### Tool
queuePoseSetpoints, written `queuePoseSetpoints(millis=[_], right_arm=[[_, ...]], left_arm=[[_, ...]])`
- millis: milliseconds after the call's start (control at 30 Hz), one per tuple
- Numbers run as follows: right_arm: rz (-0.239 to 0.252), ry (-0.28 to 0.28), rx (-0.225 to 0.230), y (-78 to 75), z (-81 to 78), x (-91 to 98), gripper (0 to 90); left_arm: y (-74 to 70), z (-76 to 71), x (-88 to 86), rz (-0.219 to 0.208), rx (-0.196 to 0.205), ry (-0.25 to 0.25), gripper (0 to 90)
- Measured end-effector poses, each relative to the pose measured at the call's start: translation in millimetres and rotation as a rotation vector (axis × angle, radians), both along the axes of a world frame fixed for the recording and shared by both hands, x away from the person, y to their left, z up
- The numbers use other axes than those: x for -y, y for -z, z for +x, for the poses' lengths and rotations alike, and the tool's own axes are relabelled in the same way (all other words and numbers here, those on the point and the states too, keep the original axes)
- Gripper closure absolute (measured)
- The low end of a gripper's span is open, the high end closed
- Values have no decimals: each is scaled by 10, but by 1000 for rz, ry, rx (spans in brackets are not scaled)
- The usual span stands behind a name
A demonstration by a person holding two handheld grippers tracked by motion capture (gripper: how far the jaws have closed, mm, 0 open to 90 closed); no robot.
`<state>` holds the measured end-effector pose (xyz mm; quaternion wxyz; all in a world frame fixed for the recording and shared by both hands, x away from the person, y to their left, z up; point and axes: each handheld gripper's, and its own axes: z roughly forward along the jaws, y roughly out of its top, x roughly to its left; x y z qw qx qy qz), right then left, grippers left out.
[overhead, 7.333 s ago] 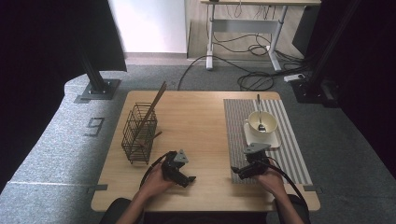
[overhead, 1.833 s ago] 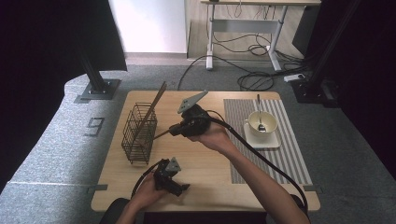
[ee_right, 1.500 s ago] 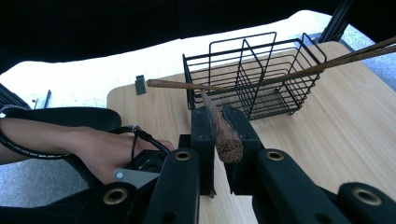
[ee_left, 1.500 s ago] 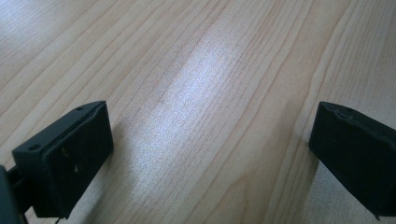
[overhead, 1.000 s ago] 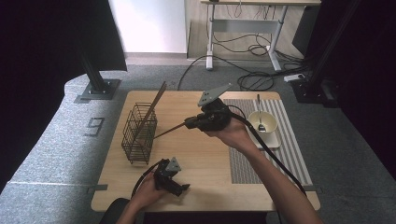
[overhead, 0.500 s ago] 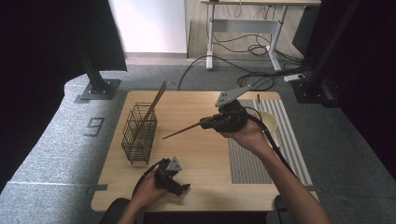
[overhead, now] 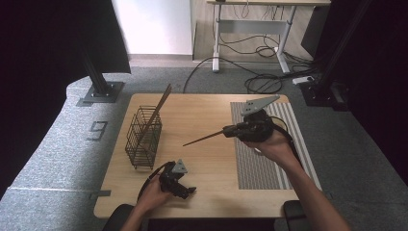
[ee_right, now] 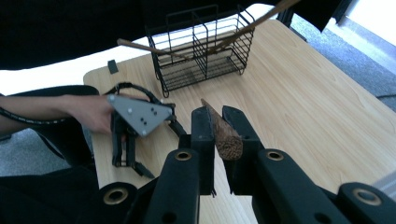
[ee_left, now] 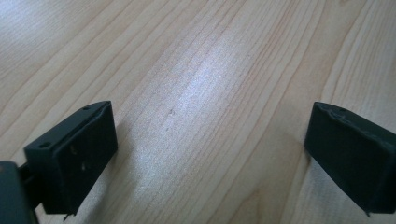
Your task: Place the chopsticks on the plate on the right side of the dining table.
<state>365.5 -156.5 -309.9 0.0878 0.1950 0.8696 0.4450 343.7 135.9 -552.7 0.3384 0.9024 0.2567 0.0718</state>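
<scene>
My right gripper (overhead: 227, 131) hovers above the table's right half, near the left edge of the striped mat, and points left. It is shut on the thick end of a thin, tapered wooden stick (overhead: 204, 138), whose tip reaches toward the table's middle. The right gripper view has both jaws of this gripper (ee_right: 217, 114) clamped on the stick's butt (ee_right: 226, 140). A black wire basket (overhead: 144, 137) stands at the left with another long stick (overhead: 156, 113) leaning in it. My left gripper (overhead: 187, 191) rests on the wood near the front edge, jaws wide apart over bare tabletop (ee_left: 210, 140).
A grey striped mat (overhead: 269, 166) covers the right part of the wooden table (overhead: 207, 110). The basket (ee_right: 201, 51) lies ahead in the right gripper view, with the person's left hand and its gripper (ee_right: 133, 123) at the left. Cables and desk legs lie beyond the far edge.
My right gripper has carried the stick to the right, away from the basket, to the mat's edge. The left gripper has stayed where it was.
</scene>
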Motion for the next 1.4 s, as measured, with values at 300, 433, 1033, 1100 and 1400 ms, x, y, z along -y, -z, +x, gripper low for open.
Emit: queuePoseSetpoints(millis=[300,433,1033,1100,1400], right_arm=[[-1,12,-29,159,-92,213,827],[2,13,-35,194,-117,243,827],[-37,-29,-92,382,-219,151,826],[-37,-31,-98,393,-215,148,826],[-32,-52,-121,457,-182,78,826]], left_arm=[[-205,32,-41,-56,10,24,38],[-306,65,-40,-74,31,44,58],[-539,134,173,-189,135,152,444],[-550,127,167,-199,139,157,465],[-611,95,152,-258,155,192,660]])
